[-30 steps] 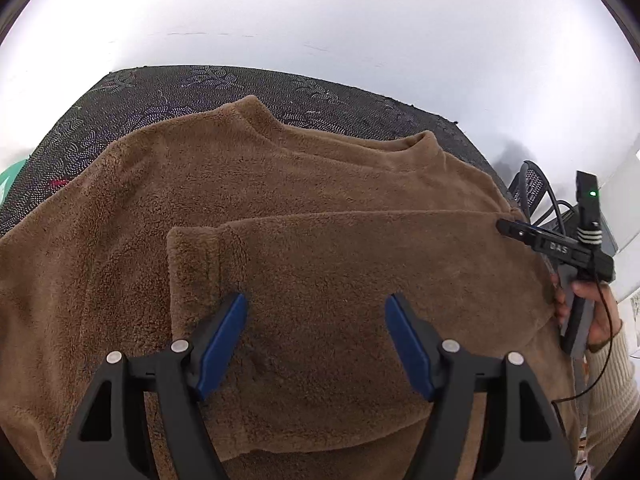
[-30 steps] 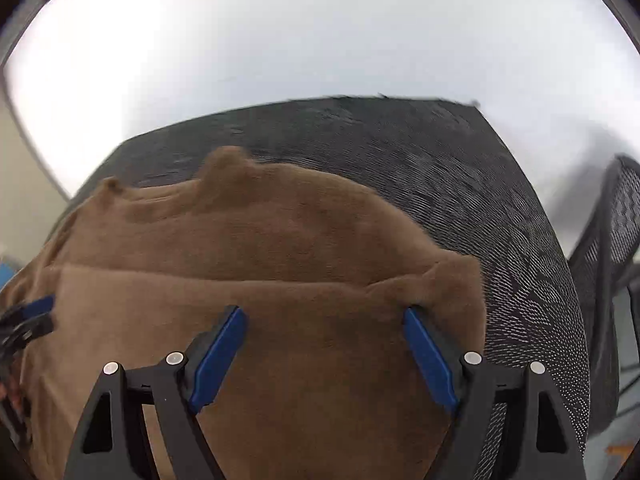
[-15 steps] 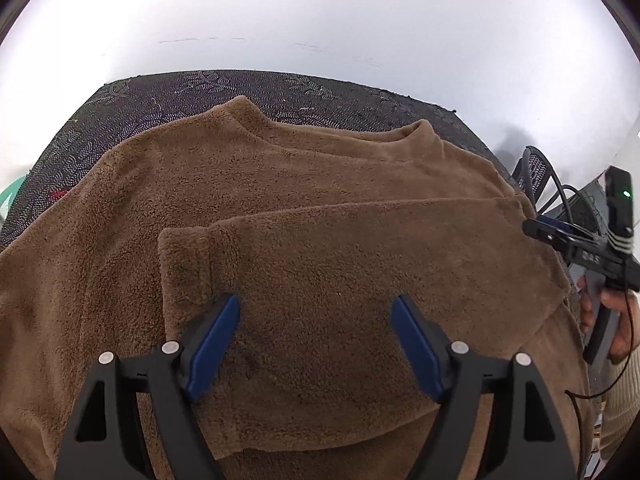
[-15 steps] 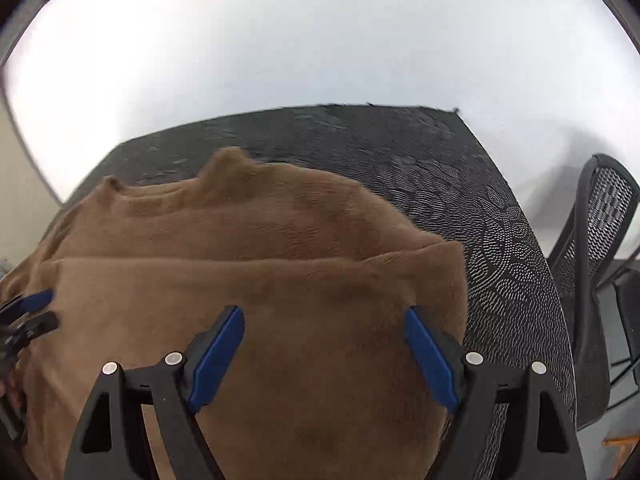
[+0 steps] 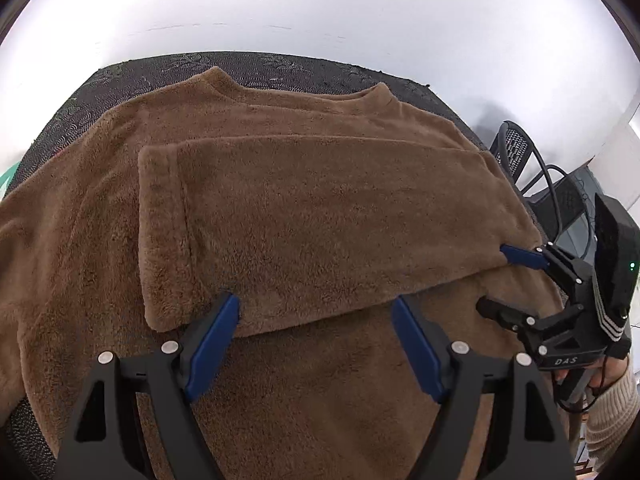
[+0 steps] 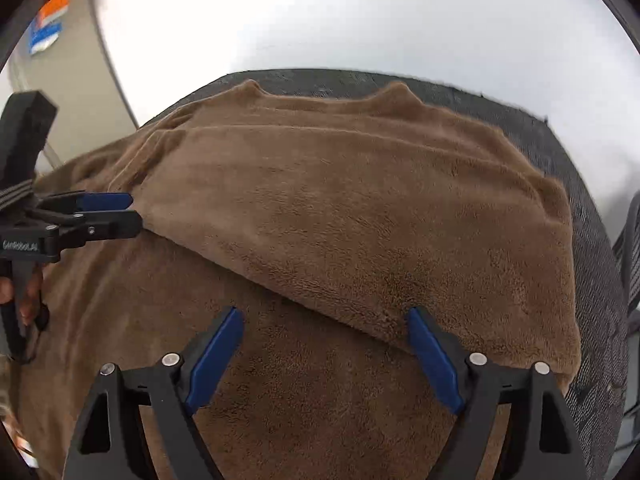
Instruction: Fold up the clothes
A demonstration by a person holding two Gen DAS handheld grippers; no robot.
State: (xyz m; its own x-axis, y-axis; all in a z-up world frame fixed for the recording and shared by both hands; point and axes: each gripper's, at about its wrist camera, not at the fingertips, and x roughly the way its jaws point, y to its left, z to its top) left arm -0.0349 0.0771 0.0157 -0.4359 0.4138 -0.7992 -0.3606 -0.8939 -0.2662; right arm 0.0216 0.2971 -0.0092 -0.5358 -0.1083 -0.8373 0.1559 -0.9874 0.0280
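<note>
Sweater (image 5: 320, 208) fills most of the left wrist view, a fuzzy brown one lying flat on a dark patterned table (image 5: 280, 66), neckline up at 12 o'clock and one sleeve (image 5: 304, 224) folded across the chest so its cuff ends around 9 o'clock. Left gripper (image 5: 316, 340) sits at 6 o'clock with its blue-padded fingers (image 5: 212, 340) spread wide and nothing between them; the lower edge of that folded sleeve runs right by both fingertips, and I honestly can't tell if they touch the fabric. Over at 3 o'clock the right gripper (image 5: 496, 280) comes in from the side, its blue pad right at the sleeve's edge, and a black mesh chair (image 5: 516, 152) sits behind it by the white wall. Switching to the right wrist view, same sweater (image 6: 340, 220), neckline at 12 o'clock, the folded sleeve (image 6: 380, 240) running diagonally from 9 down towards 4 o'clock. Right gripper (image 6: 324, 354) at 6 o'clock is also wide apart, holding nothing, and its right-hand finger (image 6: 432, 360) lies right at the sleeve's lower edge while the other one rests over the body of the sweater. At 9 o'clock you can see the left gripper (image 6: 134, 212) poking in, fingers lined up from this angle, tips right at the sleeve's end.
</note>
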